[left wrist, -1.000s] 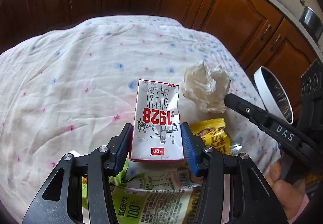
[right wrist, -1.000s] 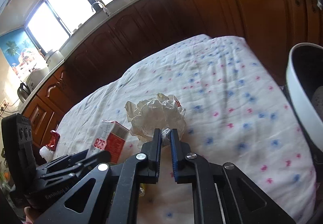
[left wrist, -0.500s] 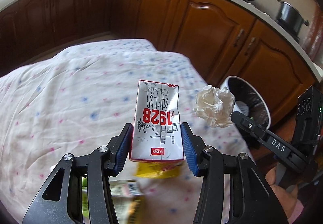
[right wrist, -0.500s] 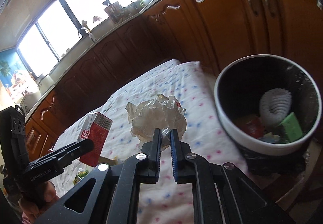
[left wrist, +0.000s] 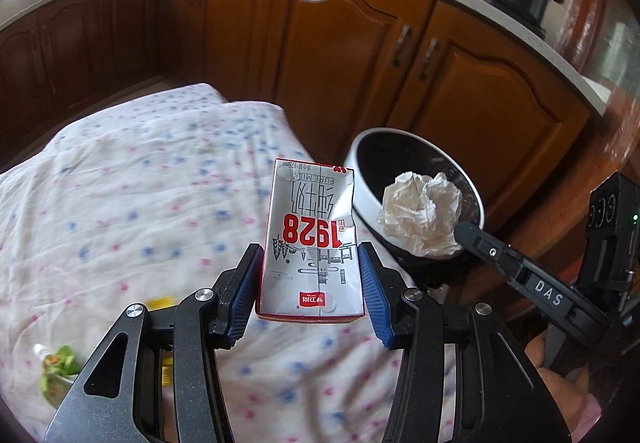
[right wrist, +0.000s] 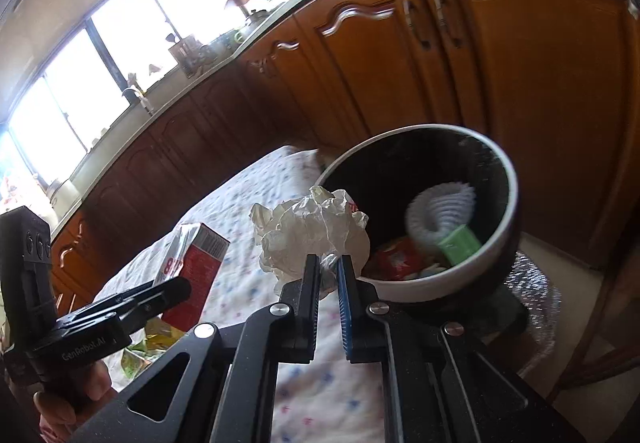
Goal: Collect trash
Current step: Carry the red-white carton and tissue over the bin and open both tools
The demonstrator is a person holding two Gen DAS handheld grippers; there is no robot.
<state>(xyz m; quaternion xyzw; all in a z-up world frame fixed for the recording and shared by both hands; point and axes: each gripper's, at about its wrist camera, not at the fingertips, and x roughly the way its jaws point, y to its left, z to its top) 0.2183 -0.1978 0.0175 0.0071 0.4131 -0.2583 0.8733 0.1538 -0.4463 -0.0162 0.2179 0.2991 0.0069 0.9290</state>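
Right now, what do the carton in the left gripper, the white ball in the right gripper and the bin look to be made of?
Milk carton: coated paperboard, glossy, with a creased panel. Crumpled wad: thin paper or wrapper with sharp crinkles and a slight sheen; it could be plastic film. Trash bin: smooth white outside and dark inside, likely plastic.

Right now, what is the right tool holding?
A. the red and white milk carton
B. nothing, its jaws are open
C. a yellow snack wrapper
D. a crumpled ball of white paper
D: the right tool has its jaws pinched shut on the crumpled white paper, near the rim of the trash bin, while the milk carton sits in the left tool.
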